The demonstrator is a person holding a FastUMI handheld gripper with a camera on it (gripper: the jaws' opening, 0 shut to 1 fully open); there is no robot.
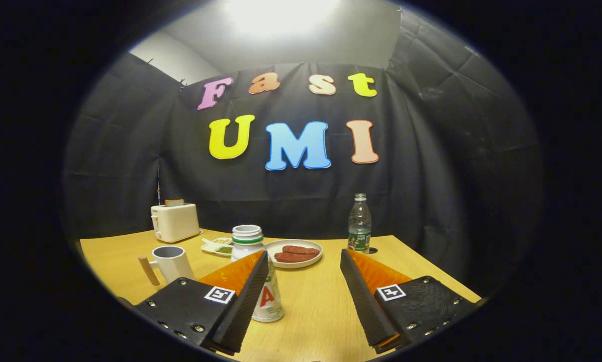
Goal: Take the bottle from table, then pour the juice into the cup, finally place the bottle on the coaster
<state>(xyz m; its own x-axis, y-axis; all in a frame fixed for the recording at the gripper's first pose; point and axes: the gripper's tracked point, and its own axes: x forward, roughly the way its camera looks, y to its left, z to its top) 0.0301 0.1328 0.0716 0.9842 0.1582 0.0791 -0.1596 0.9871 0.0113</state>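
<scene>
Lower centre, the gripper gapes wide, holding nothing. The white bottle, just behind its left finger, looks rigid, smooth, possibly slippery; grasp mid-body.

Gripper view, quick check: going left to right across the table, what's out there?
Toaster → mug → white bottle behind the open gripper's left finger → plate → clear water bottle.

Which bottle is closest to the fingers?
The white bottle with the green band. It stands right by the left finger of the open gripper; the clear water bottle stands far beyond, near the table's back edge.
</scene>
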